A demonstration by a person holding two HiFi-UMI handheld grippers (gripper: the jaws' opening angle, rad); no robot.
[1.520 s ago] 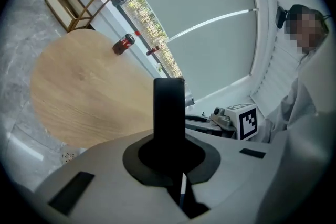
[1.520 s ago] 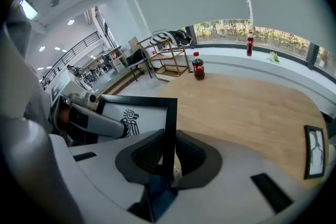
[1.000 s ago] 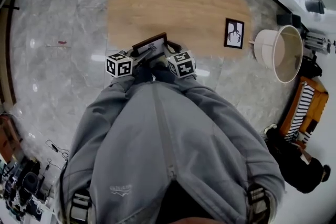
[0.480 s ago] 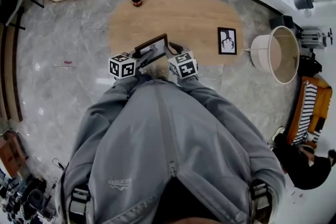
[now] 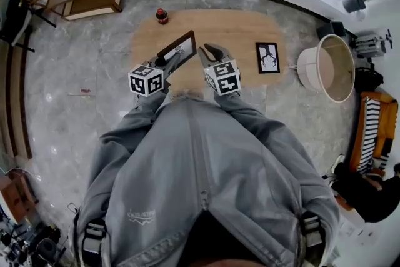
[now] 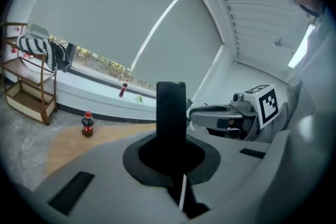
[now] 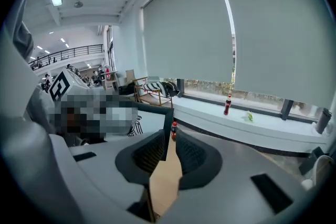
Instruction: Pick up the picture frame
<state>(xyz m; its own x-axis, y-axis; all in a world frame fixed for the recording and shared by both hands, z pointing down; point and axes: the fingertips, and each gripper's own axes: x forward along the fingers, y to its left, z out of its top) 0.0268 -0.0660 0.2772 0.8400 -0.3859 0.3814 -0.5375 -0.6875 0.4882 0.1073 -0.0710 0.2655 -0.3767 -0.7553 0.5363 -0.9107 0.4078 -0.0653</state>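
We grip the picture frame (image 5: pixel 178 47) in our left gripper (image 5: pixel 171 60) above the table (image 5: pixel 237 28), right gripper (image 5: pixel 211 52) parted and empty; pickup looks done.

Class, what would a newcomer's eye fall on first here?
A dark picture frame is held up above the wooden table, clamped in the tongs of the left gripper. A second picture frame lies flat at the table's right end, and a cola bottle stands at its far left corner.

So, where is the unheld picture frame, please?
Head view: the other picture frame lies flat on the wooden table's right end, right of the right gripper.
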